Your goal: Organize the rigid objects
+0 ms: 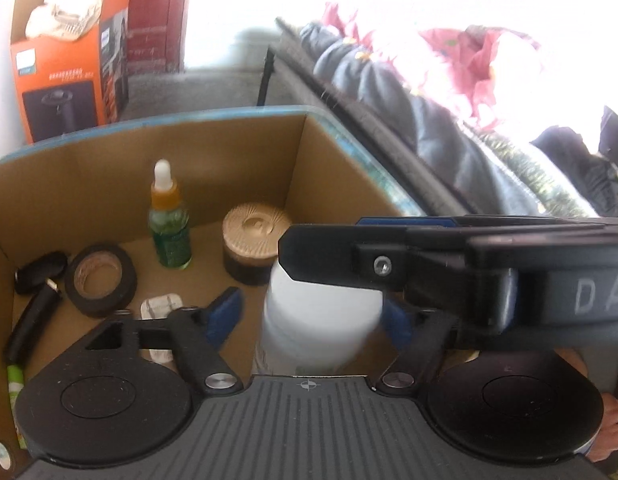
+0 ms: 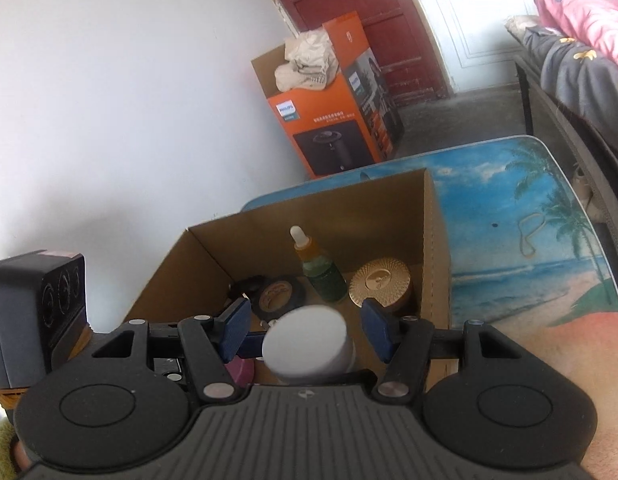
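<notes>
A white bottle (image 1: 321, 320) stands upright in the near part of an open cardboard box (image 1: 229, 152). My left gripper (image 1: 309, 318) is open around its body, with a gap showing at the left pad. In the right wrist view the bottle's round white cap (image 2: 305, 340) sits between the blue pads of my right gripper (image 2: 307, 330), which is open with a slim gap on each side. One black finger (image 1: 329, 256) of the right gripper crosses over the bottle's top in the left wrist view.
The box also holds a green dropper bottle (image 1: 169, 224), a gold-lidded jar (image 1: 255, 240), a black tape roll (image 1: 101, 280), a black cylinder (image 1: 29, 328) and a blister pack (image 1: 161, 306). It sits on a beach-print table (image 2: 529, 240) bearing a rubber band (image 2: 529, 236). An orange carton (image 2: 329, 120) stands behind, a bed (image 1: 429, 120) at the right.
</notes>
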### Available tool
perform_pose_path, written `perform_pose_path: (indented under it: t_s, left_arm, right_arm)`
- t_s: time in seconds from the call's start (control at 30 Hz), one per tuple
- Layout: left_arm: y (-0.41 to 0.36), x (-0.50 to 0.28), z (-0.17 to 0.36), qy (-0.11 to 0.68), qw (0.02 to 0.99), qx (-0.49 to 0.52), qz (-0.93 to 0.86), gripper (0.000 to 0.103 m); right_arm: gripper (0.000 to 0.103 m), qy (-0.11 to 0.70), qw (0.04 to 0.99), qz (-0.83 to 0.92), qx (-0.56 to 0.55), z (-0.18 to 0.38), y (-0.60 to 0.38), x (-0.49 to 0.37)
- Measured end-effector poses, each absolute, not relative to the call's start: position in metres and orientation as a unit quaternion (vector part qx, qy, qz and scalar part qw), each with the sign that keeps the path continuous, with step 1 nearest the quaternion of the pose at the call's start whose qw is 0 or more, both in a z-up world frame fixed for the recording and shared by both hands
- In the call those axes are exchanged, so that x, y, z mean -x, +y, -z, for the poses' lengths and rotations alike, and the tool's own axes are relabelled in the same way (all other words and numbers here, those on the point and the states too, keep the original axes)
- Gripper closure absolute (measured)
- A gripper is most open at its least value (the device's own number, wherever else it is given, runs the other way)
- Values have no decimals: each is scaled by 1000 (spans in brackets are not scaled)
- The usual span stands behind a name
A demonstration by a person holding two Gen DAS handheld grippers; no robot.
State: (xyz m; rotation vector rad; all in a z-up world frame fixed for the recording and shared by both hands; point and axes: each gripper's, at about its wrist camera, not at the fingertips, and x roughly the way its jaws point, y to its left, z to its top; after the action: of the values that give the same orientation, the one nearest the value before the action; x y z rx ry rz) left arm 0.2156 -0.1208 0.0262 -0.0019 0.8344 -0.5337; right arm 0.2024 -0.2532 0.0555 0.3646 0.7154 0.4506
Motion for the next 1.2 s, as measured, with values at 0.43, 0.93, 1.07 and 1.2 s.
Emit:
perform_pose_path:
  t_s: [0.43,0.93,1.07,1.2]
  left_arm:
    - [-115,-193,-45,332,908,-18,254,10]
    - [-58,-121,-95,244,950,1,196,0]
    - [-45,-111,-93,243,962,-5,123,0]
    - [-35,-106,-83,258,965,-11,53,0]
  right_arm:
    - [33,303,912,-205,-185,-85,-263,-179]
    - [0,196,957,-128,-174,-128,-278,-95]
    - [0,210,964,-83,-143,-119,-265,-85]
    - [0,238,965,-45,-96,-101,-239,-79]
